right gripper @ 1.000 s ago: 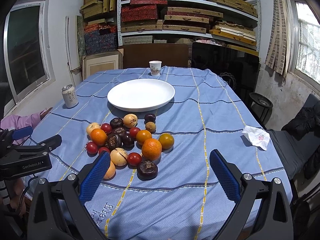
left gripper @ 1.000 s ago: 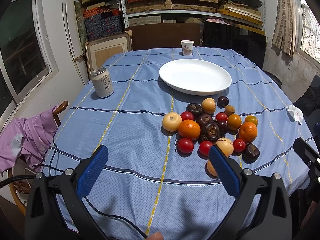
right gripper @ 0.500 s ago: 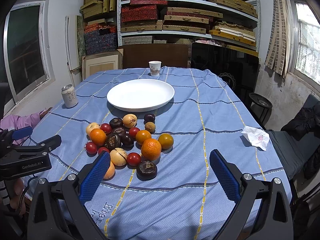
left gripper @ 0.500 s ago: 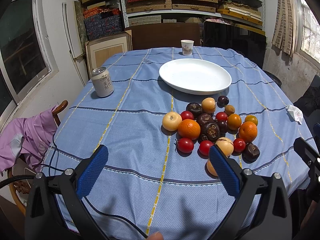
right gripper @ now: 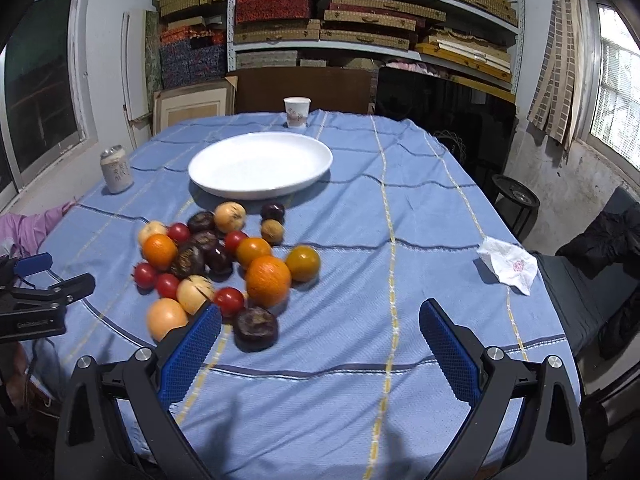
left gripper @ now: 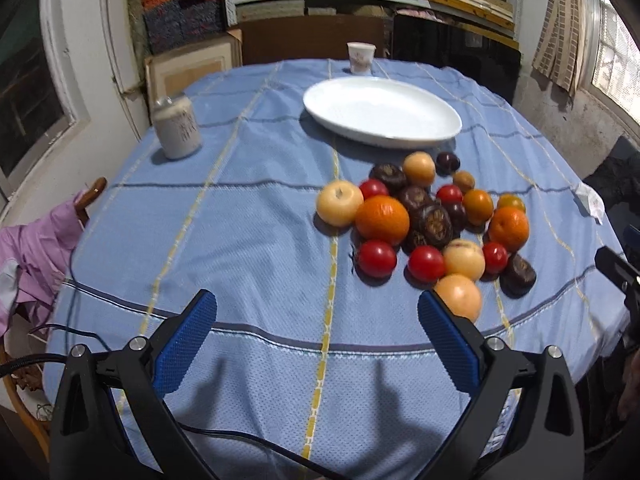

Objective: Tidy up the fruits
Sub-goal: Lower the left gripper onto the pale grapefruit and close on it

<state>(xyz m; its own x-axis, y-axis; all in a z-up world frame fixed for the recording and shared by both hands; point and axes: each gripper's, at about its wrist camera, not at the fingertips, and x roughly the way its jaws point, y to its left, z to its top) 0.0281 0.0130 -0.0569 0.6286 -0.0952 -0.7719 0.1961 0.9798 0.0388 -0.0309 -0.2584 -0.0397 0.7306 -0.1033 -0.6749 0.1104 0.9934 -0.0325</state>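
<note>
Both grippers are spread wide and hold nothing. The left gripper (left gripper: 318,316) hovers over the blue worktop (left gripper: 240,248); the fruit pile (left gripper: 424,220) lies at its 1 o'clock. From the right gripper (right gripper: 320,326) the pile (right gripper: 216,260) is at 11 o'clock. The white plate (right gripper: 260,168) stands just behind the fruits, with nothing on it.

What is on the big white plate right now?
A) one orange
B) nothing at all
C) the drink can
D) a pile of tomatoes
B: the white plate is bare, while all the fruit sits in a cluster on the blue tablecloth in front of it.
</note>
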